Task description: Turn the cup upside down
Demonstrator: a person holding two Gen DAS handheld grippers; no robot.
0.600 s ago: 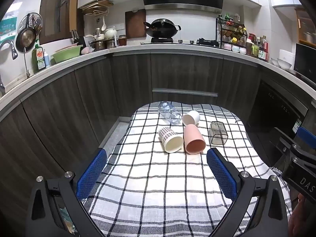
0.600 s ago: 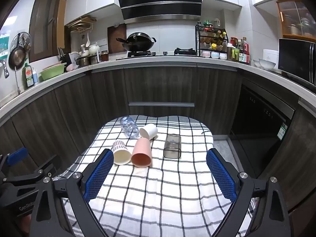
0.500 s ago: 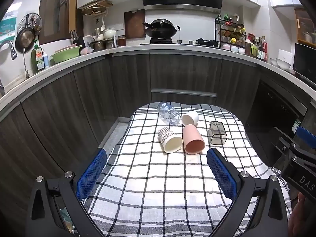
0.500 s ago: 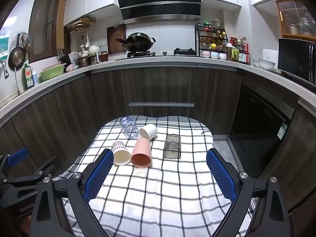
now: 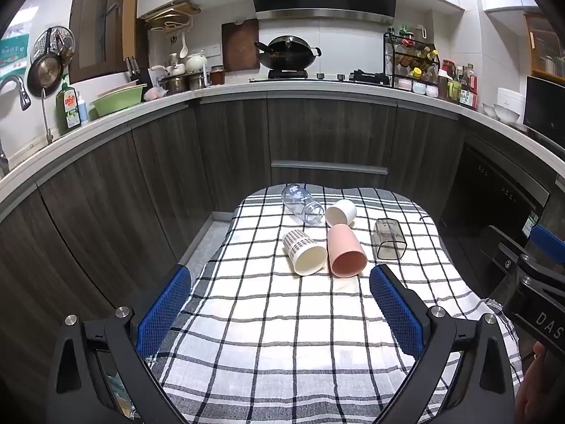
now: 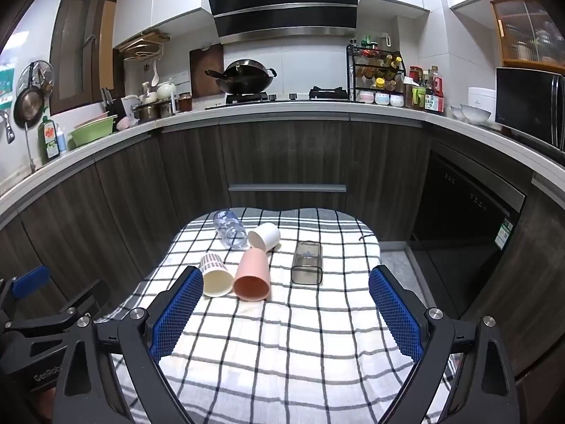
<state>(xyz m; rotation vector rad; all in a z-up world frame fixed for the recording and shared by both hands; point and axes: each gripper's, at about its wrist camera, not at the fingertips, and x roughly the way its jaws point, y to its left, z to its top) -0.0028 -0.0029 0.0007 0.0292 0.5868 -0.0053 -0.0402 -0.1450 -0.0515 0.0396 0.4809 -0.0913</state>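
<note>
Several cups lie on their sides on a checked cloth (image 5: 282, 335): a pink cup (image 5: 345, 256) (image 6: 251, 277), a white cup with a dotted pattern (image 5: 303, 252) (image 6: 214, 275), a plain white cup (image 5: 340, 212) (image 6: 264, 236), a clear glass (image 5: 302, 204) (image 6: 230, 230) and a square smoky clear cup (image 5: 389, 238) (image 6: 307, 263). My left gripper (image 5: 280, 309) is open and empty, well short of the cups. My right gripper (image 6: 286, 312) is open and empty, also short of them.
The cloth covers a small table (image 6: 363, 243) in a kitchen. Dark cabinets (image 5: 328, 134) stand behind it under a countertop with a wok (image 5: 287, 53), a spice rack (image 5: 411, 60) and a green basin (image 5: 118, 99). The right gripper's body (image 5: 529, 282) shows at the right edge.
Both views have shifted very slightly; the cups lie where they were and both grippers stay open.
</note>
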